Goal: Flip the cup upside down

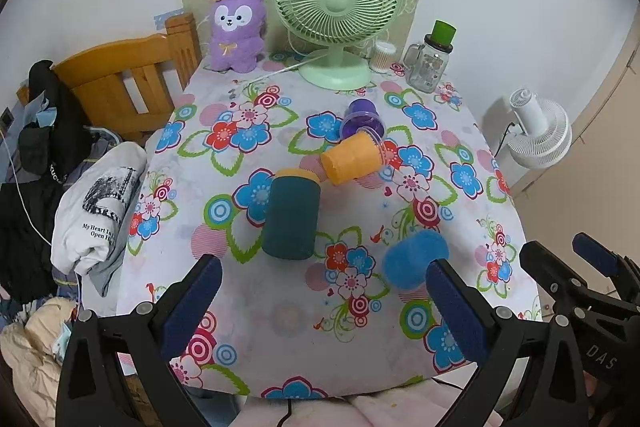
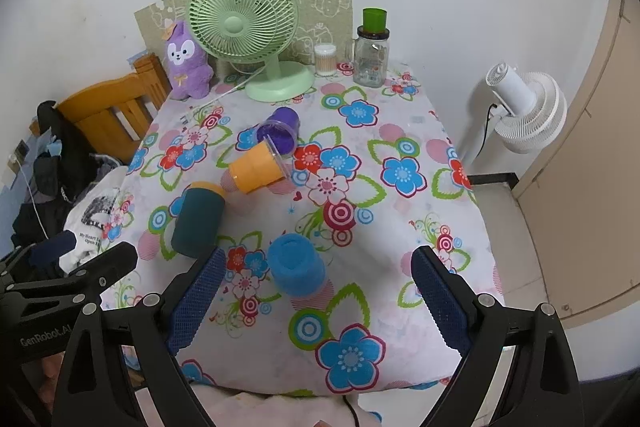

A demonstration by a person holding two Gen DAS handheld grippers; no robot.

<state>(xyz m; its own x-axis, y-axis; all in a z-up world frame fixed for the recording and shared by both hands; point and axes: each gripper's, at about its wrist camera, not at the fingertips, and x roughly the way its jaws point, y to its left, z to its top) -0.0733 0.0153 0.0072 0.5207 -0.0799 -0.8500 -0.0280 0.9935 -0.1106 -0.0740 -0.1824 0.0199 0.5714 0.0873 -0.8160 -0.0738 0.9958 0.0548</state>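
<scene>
Several cups are on the flowered tablecloth (image 1: 280, 307) (image 2: 380, 267). A dark teal cup (image 1: 291, 217) (image 2: 198, 221) stands upside down, hiding most of a yellow cup (image 1: 298, 174) (image 2: 208, 187) behind it. An orange cup (image 1: 352, 157) (image 2: 256, 167) lies on its side next to a purple cup (image 1: 362, 121) (image 2: 280, 131), also on its side. A light blue cup (image 1: 414, 259) (image 2: 296, 265) stands upside down near the front. My left gripper (image 1: 324, 303) is open and empty before the teal cup. My right gripper (image 2: 316, 301) is open and empty around the blue cup's near side.
A green desk fan (image 1: 336, 11) (image 2: 248, 27), a purple plush toy (image 1: 236, 27) (image 2: 186, 61), a cotton swab jar (image 1: 383, 57) and a glass mug with a green lid (image 1: 430, 61) (image 2: 372, 51) stand at the back. A wooden bedframe (image 1: 120, 75) with clothes is left. A white floor fan (image 2: 524, 107) is right.
</scene>
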